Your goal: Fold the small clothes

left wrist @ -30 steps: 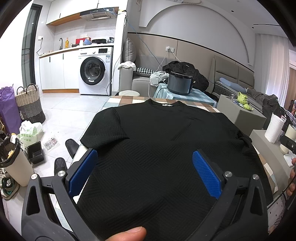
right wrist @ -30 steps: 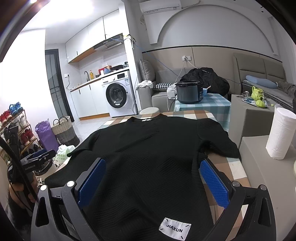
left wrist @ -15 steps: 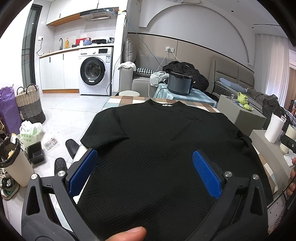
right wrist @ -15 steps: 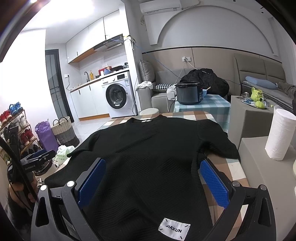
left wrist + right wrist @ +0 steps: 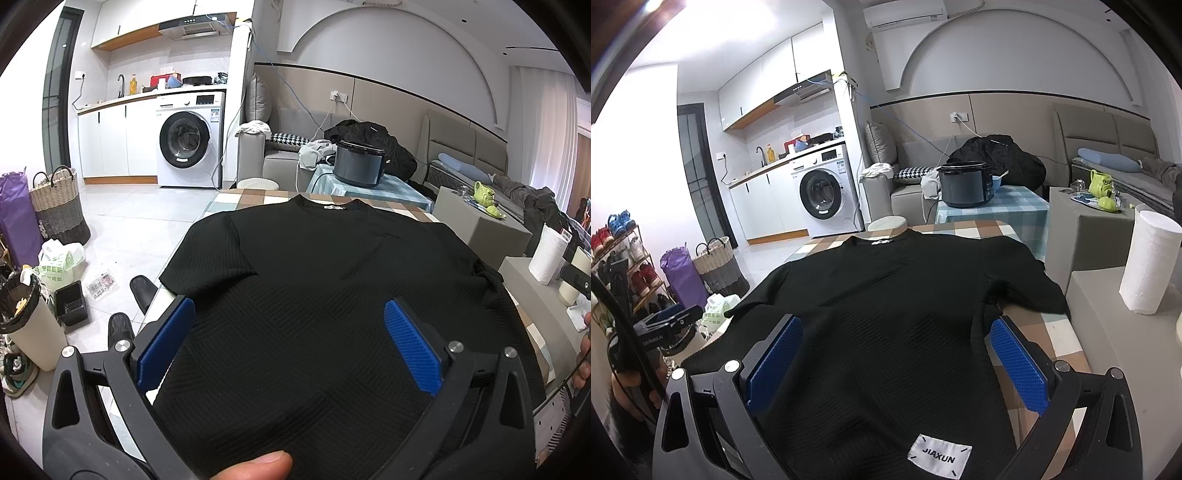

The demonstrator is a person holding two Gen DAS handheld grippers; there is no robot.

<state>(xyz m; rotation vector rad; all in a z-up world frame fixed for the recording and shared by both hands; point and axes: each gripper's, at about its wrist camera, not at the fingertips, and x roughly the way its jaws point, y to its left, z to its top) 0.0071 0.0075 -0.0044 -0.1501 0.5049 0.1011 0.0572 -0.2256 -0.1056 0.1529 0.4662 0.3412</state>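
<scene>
A black T-shirt (image 5: 314,295) lies spread flat on a table with a checked cloth (image 5: 964,229), neck hole at the far end, short sleeves out to either side, and a white JIAXUN label (image 5: 939,458) on the near hem. The left gripper (image 5: 288,339) hangs over the shirt's lower part with its blue pads (image 5: 412,347) spread wide and nothing between them; a thumb tip (image 5: 258,467) shows at the bottom edge of that view. The right gripper (image 5: 897,362) hangs over the hem nearer the label, its jaws just as wide and clasping nothing.

On the floor to the left stand a woven basket (image 5: 59,206) with handles (its contents cannot be made out), a purple bag (image 5: 16,218) beside it, a small black box (image 5: 70,301), and a bin (image 5: 26,325) lined with a black bag that holds scraps of rubbish. Beyond the table a dark cooker pot (image 5: 966,184) sits on a blue checked side table, a blue bowl (image 5: 996,183) just beside it. A paper towel roll (image 5: 1148,262) stands upright on a grey block to the right.
</scene>
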